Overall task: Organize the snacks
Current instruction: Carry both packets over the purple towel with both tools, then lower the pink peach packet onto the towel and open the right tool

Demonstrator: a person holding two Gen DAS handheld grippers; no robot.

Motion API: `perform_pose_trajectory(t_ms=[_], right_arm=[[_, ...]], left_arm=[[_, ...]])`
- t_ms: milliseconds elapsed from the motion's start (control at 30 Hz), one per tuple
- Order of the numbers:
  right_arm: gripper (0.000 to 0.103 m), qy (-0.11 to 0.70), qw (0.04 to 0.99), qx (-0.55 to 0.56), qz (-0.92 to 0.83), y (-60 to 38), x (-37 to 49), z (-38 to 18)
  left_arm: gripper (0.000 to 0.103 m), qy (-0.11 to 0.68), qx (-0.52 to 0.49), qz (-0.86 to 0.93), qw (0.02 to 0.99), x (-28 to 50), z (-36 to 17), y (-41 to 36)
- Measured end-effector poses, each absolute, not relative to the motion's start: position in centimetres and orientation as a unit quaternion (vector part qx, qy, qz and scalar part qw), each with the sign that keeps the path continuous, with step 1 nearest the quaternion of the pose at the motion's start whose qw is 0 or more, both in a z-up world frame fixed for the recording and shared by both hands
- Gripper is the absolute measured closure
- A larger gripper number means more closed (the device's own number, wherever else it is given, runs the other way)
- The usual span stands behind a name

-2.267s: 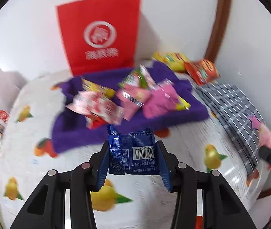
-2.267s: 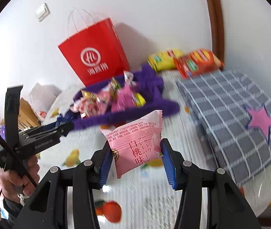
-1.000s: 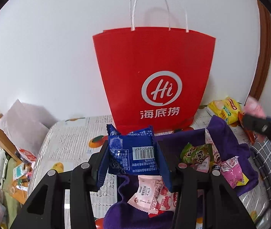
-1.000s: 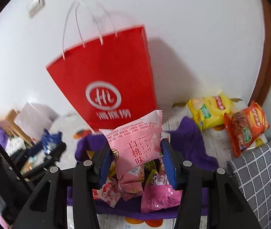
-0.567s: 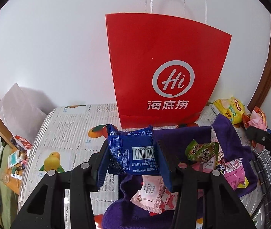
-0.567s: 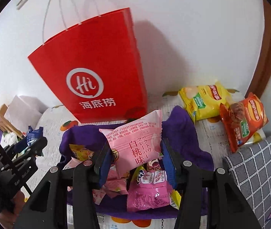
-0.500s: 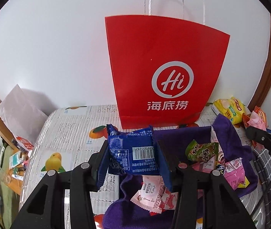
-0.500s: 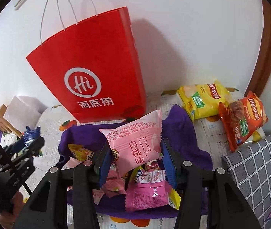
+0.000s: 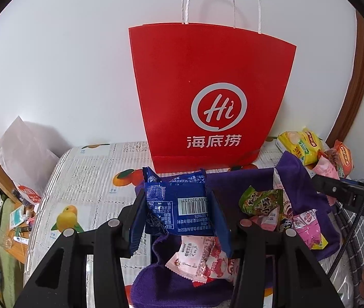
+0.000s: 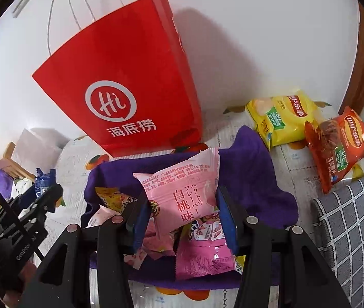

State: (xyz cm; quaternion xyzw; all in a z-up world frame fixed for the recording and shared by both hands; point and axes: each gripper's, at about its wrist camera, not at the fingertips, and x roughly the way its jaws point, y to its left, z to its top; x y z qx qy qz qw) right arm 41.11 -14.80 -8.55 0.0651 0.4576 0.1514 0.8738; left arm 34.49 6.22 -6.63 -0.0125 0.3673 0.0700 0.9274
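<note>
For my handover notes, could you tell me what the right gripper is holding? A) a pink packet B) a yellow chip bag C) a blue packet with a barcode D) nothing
A: in the right wrist view the right gripper is shut on the pink packet, held up in front of the red bag.

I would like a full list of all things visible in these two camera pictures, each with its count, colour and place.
paper bag: 1, red with white handles, upright against the wall
cloth: 1, purple, on the fruit-print cover in front of the bag
loose snack packets: several, mostly pink, on the cloth
chip bags: 2, yellow and orange, right of the cloth
checked cushion: 1, grey, far right
blue snack packet: 1, in the left gripper
pink peach packet: 1, in the right gripper
</note>
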Motion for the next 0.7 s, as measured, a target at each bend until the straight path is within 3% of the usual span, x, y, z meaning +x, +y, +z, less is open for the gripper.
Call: perform_pose_trajectory(t_ms=[700], right_arm=[[0.053, 0.477, 0.865, 0.057, 0.143, -14.0, 41.5, -10.0]], left_arm=[[0.056, 0.376, -0.018, 0.067, 0.924, 34.6, -6.8, 6.4]])
